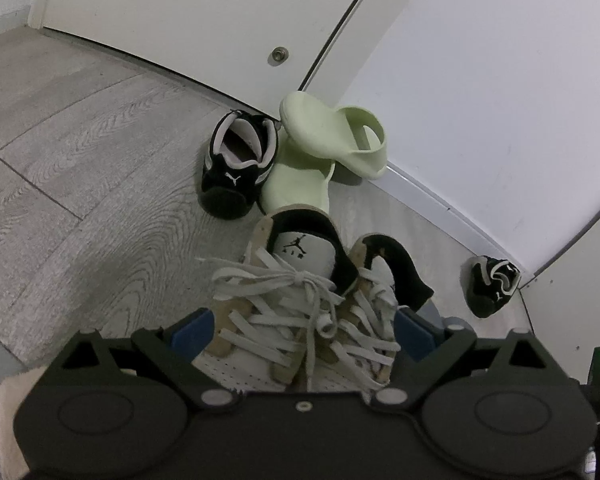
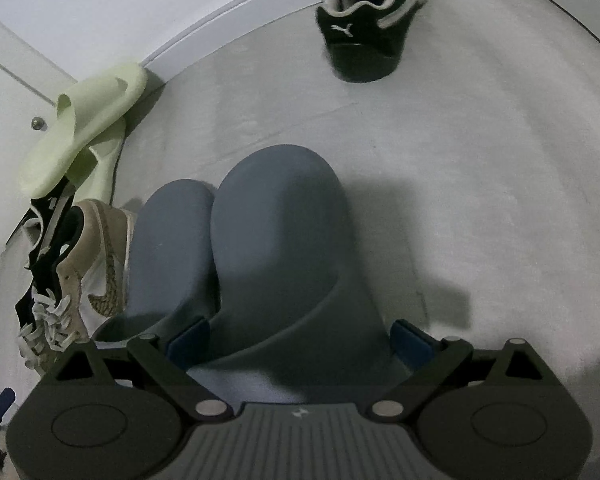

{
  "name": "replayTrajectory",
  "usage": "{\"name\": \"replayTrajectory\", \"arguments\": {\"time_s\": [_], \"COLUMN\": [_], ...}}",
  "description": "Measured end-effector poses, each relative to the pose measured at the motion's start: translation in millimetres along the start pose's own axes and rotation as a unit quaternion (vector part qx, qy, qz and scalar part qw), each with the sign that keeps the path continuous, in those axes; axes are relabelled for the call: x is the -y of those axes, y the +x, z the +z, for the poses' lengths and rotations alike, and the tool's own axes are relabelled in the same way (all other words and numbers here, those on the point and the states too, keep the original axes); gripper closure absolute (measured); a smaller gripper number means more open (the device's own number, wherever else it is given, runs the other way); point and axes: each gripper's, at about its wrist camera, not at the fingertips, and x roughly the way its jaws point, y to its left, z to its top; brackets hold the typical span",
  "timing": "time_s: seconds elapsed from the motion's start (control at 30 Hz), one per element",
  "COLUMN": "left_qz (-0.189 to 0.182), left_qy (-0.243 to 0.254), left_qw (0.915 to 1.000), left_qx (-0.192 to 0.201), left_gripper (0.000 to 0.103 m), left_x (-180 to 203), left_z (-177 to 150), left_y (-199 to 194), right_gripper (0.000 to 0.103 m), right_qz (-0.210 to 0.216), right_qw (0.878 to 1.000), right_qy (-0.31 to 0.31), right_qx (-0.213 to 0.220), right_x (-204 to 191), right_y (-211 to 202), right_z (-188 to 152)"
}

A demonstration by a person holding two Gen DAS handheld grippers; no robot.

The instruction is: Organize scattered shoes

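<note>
From the left wrist view, the left tool (image 1: 302, 330) has its two blue fingers (image 1: 192, 330) set wide, one on each outer side of a pair of white and tan sneakers (image 1: 300, 320), pressing them together. The tongue of one sneaker reads "AIR" under a Jordan figure. Ahead of the tool lie two pale green slides (image 1: 320, 148), one leaning on the other against the white wall (image 1: 480, 100). Just left of them stands a black Puma shoe (image 1: 236, 164), its cat logo on the heel. A second black Puma shoe (image 1: 492, 284) sits far to the right.

From the right wrist view, the right tool (image 2: 300, 334) is clamped on a grey-blue slipper (image 2: 280, 248), with its twin (image 2: 172, 256) touching it on the left. Only here the sneakers (image 2: 96, 272) show a Nike swoosh on the side. The green slides (image 2: 84, 120) lie ahead to the left, and one Puma shoe (image 2: 372, 24) is far ahead on the grey floor (image 2: 480, 180).
</note>
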Motion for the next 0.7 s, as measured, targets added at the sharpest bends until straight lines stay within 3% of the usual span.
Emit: {"name": "replayTrajectory", "arguments": {"time_s": [0.43, 0.6, 0.7], "left_qz": [0.017, 0.04, 0.046], "left_qy": [0.013, 0.049, 0.085], "left_qw": [0.9997, 0.9979, 0.9953], "left_qx": [-0.011, -0.012, -0.004], "left_gripper": [0.005, 0.005, 0.005], "left_x": [5.1, 18.9, 30.2], "left_z": [0.8, -0.1, -1.0], "left_y": [6.0, 8.3, 5.8], "right_gripper": [0.005, 0.005, 0.005], "right_qz": [0.024, 0.069, 0.106], "right_qw": [0.999, 0.994, 0.991], "right_qy": [-0.039, -0.076, -0.069], "right_qx": [-0.005, -0.044, -0.037], "right_x": [-76.9, -96.9, -88.5], "right_y": [36.0, 51.6, 44.3], "right_z": [-17.7, -18.7, -12.0]}}
